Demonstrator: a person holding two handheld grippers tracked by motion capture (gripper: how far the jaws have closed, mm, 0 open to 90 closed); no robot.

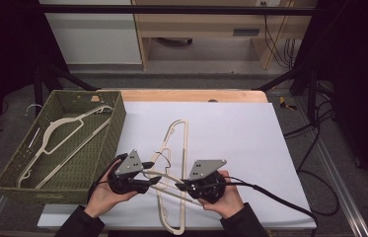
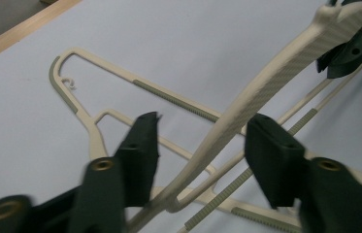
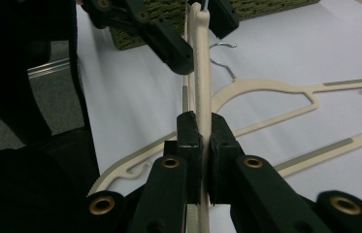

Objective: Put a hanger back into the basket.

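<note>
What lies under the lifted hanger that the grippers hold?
Under the lifted hanger lies a second hanger, flat on the white sheet. The lifted arm and the left gripper cover part of its middle.

Lifted hanger [image 2: 266, 87] — tip behind far tool [image 2: 351, 46]

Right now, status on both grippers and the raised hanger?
Right gripper clamped on raised hanger. Left gripper open astride it. Second hanger flat underneath, basket close left.
</note>
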